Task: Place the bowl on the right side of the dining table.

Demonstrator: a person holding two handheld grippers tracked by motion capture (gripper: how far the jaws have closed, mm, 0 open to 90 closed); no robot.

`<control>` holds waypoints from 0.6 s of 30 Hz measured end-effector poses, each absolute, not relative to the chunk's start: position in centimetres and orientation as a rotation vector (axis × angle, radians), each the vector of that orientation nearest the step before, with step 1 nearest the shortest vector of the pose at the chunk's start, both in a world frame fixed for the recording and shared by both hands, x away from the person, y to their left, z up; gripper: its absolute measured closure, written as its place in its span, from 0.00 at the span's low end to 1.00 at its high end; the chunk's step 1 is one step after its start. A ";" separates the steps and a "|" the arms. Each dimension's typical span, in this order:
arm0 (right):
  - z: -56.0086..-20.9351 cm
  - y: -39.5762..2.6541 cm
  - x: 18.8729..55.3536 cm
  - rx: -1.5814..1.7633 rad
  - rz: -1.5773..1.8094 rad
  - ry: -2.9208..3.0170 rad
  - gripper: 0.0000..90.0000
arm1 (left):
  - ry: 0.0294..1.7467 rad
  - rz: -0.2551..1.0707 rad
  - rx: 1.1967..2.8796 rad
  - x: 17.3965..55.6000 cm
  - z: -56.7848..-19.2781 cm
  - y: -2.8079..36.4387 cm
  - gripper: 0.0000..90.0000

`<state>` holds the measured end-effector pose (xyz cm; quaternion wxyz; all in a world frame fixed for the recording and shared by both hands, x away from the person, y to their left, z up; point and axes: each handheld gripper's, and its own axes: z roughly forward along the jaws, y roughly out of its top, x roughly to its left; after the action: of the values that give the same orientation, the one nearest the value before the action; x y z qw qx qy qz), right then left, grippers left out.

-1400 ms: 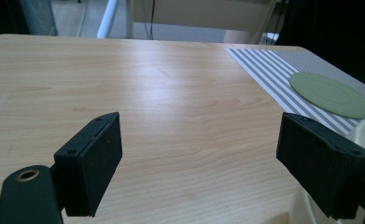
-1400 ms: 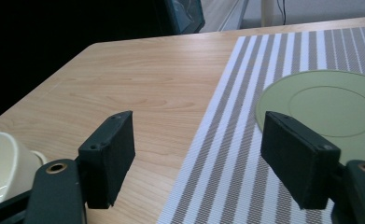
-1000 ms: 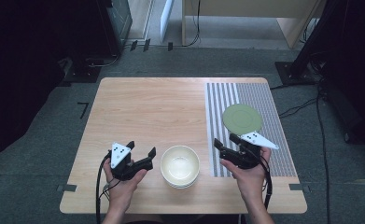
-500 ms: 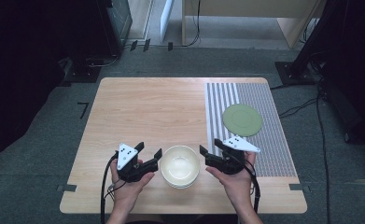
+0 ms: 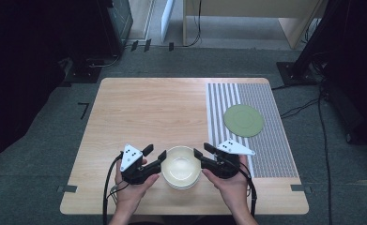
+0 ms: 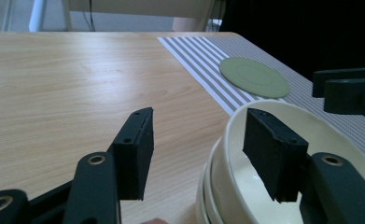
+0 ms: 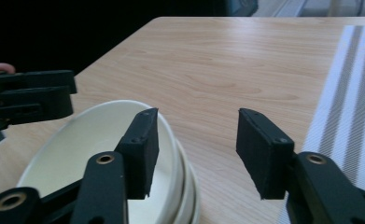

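Note:
A stack of cream bowls (image 5: 181, 168) stands near the front edge of the wooden table (image 5: 148, 112). My left gripper (image 5: 155, 153) is at the stack's left side. In the left gripper view one jaw is inside the top bowl (image 6: 245, 200) and the other outside, with the rim between them and a gap on each side. My right gripper (image 5: 202, 150) straddles the right rim the same way, its inner jaw over the bowl (image 7: 77, 149). Both pairs of jaws have just been closing and are open around the rim.
A flat green plate (image 5: 243, 120) lies on a grey striped mat (image 5: 228, 103) on the table's right part. Cables trail from both grippers past the front edge. A dark cabinet and table legs stand beyond the far edge.
Both hands moved inward to the bowl stack, the right one coming left from beside the green plate. Both pairs of jaws narrowed and now straddle the rim.

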<state>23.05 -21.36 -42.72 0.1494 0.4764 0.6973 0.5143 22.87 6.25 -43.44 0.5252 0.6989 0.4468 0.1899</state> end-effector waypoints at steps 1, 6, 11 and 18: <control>-42.8 -21.2 23.0 1.367 1.477 2.014 0.61 | 1.056 0.440 1.693 22.8 -43.5 6.0 0.48; -43.4 -20.9 23.2 1.401 1.501 2.059 0.68 | 1.045 0.435 1.782 22.8 -44.1 4.8 0.51; -43.9 -20.6 23.2 1.442 1.505 2.075 0.75 | 1.051 0.474 1.867 22.8 -44.6 3.8 0.62; -44.3 -20.0 22.9 1.437 1.434 2.104 0.79 | 1.032 0.634 1.962 22.6 -45.0 2.4 0.78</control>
<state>22.91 -20.03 -44.27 0.1089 0.4888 0.7153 0.4875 22.65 2.38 -45.03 0.4057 0.7778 0.4090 0.2514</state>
